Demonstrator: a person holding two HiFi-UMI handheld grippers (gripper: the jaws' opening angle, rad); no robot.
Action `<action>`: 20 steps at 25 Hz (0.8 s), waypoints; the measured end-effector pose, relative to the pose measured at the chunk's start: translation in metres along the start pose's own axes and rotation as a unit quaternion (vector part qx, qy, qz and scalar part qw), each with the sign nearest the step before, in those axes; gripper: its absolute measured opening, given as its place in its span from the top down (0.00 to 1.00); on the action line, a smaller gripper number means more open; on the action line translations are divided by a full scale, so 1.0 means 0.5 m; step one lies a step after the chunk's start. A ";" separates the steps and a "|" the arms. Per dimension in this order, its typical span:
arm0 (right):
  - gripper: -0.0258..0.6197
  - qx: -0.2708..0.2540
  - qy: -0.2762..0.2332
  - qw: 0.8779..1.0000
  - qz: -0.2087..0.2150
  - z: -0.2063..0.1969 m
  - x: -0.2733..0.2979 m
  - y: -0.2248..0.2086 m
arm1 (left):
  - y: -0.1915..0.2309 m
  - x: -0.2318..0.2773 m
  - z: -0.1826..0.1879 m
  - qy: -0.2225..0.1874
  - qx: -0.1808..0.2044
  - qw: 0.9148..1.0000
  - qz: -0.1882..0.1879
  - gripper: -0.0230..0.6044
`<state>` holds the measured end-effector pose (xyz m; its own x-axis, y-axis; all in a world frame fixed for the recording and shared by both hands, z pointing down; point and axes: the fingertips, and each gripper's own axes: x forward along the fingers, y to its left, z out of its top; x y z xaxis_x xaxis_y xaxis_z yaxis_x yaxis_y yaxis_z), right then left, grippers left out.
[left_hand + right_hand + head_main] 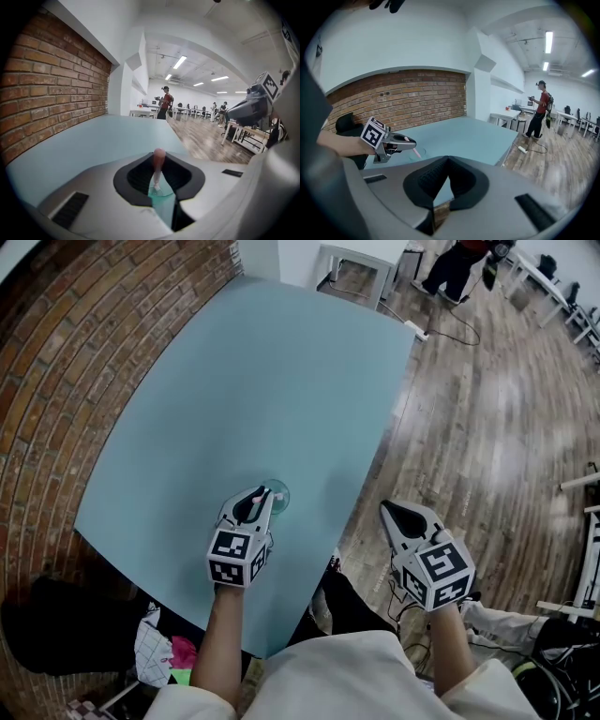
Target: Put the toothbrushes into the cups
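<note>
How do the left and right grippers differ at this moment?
The left gripper clamps a pink toothbrush; the right gripper has its jaws together with nothing between them. The left gripper sits over the table, above the clear cup; the right gripper is past the table's edge, over the wooden floor. Both point forward and downward.

- Table: the broad surface beyond the cup is open to passage.
- Cup: the sole obstacle on the table, just ahead of the left gripper.
- Brick wall: closes off the table's left side.
- Right gripper: over open floor, beside the table edge.
</note>
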<state>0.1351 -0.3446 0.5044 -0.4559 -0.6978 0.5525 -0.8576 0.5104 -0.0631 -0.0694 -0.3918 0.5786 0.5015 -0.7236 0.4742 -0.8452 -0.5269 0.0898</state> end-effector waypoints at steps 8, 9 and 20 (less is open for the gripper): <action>0.94 -0.003 0.007 1.000 0.006 -0.008 0.004 0.014 | 0.010 0.003 -0.013 0.015 0.014 1.000 0.004 0.86; 0.94 -0.005 0.007 1.000 0.008 -0.007 0.005 0.017 | 0.012 0.002 -0.016 0.017 0.016 1.000 0.005 0.85; 0.94 -0.011 0.004 1.000 0.023 0.001 0.007 0.055 | 0.008 -0.021 -0.033 0.006 0.012 1.000 0.007 0.79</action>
<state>0.1098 -0.3333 0.5040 -0.4928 -0.6689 0.5566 -0.8300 0.5534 -0.0699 -0.0811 -0.3792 0.5885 0.4866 -0.7264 0.4853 -0.8476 -0.5271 0.0610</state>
